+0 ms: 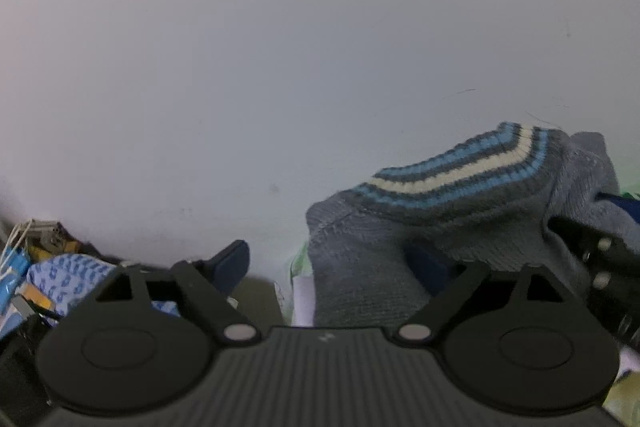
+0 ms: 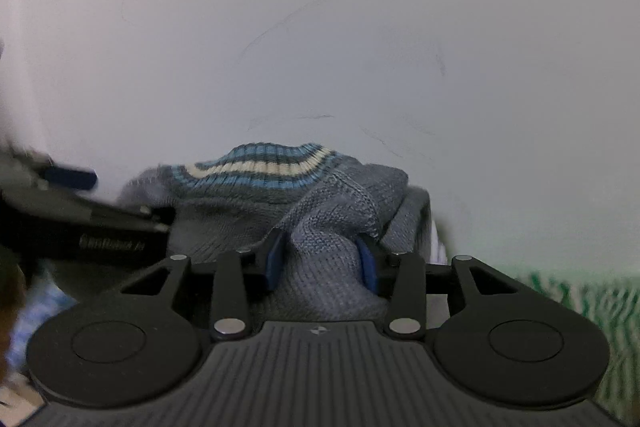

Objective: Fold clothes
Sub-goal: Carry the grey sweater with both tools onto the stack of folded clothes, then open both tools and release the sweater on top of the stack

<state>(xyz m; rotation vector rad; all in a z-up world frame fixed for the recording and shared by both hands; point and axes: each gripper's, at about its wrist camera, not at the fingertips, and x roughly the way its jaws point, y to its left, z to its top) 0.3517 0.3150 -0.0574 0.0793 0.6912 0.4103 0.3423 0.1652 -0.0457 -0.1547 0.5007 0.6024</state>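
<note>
A grey knitted sweater [image 1: 400,227] with a blue and cream striped ribbed band [image 1: 460,171] is held up in front of a white wall. In the right wrist view my right gripper [image 2: 320,261] is shut on a bunched fold of the sweater [image 2: 320,219], with fabric filling the space between its blue pads [image 2: 276,259]. My left gripper [image 1: 328,263] stands open, its fingers far apart. The sweater's edge lies over its right finger, and the left finger [image 1: 230,263] is bare. Each gripper shows at the edge of the other's view.
A white wall [image 1: 280,47] fills most of both views. At the lower left of the left wrist view lie a blue-patterned cloth [image 1: 68,275] and some cables. A green patterned surface [image 2: 580,299], blurred, sits at the lower right of the right wrist view.
</note>
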